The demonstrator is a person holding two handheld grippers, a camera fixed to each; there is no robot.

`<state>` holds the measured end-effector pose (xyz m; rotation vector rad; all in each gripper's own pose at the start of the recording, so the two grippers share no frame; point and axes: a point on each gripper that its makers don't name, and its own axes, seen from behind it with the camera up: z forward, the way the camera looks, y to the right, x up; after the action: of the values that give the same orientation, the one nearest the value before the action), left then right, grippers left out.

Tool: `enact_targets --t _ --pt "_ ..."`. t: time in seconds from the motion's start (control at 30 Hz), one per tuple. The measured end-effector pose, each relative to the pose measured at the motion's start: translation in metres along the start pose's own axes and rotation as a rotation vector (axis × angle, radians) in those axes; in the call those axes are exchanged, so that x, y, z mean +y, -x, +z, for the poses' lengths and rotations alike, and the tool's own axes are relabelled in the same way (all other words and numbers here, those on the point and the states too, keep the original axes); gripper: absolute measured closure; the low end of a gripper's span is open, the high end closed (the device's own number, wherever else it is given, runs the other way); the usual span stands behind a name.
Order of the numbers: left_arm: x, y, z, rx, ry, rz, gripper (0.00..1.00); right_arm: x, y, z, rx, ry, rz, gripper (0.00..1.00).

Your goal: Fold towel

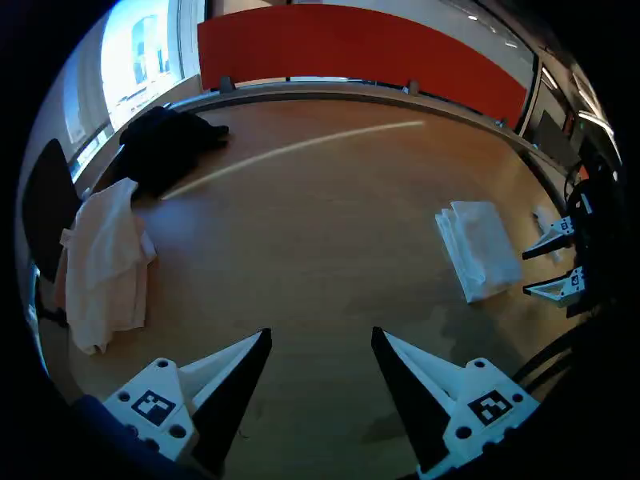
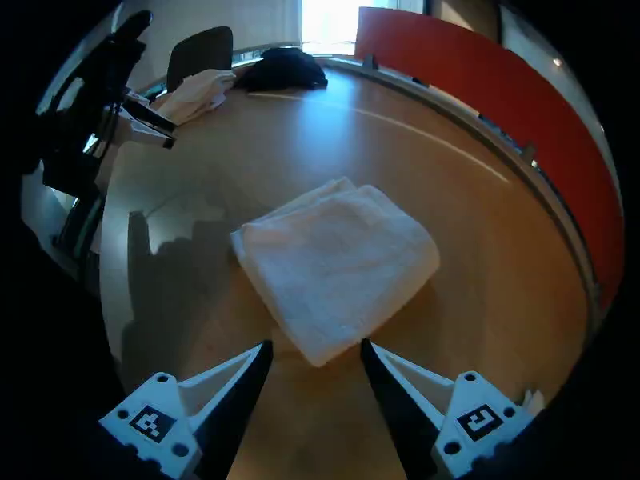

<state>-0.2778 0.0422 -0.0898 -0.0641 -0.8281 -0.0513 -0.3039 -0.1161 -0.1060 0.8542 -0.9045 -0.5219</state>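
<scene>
Likely soft, light and floppy, this folded towel. Best pinched at the near corner. Spread wide and empty: left gripper, right gripper.

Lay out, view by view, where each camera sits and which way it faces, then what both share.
Left gripper view: rides the left tool, low over the wooden table, facing the red partition; its own two open fingers show.
Right gripper view: rides the right tool, aimed down at the folded towel; its own open fingers show.
Shared: folded towel, crumpled white cloth, black garment, red partition, each other's tool.
</scene>
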Motion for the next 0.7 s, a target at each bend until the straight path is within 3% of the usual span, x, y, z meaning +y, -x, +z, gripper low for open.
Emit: enact_targets --t 0.27,0.47,0.57,0.7 --pt "0.002 0.000 0.000 0.000 0.003 0.002 0.07 0.001 0.015 0.008 -0.044 0.002 0.017 0.34" --pt "0.002 0.000 0.000 0.002 0.005 0.004 0.07 -0.001 0.018 0.011 -0.053 -0.007 0.031 0.65" --pt "0.002 0.000 0.000 0.002 0.004 0.003 0.07 -0.001 0.019 0.011 -0.056 -0.013 0.036 0.75" --pt "0.002 0.000 0.000 0.001 0.006 0.002 0.07 0.000 0.020 0.012 -0.058 -0.013 0.043 0.78"
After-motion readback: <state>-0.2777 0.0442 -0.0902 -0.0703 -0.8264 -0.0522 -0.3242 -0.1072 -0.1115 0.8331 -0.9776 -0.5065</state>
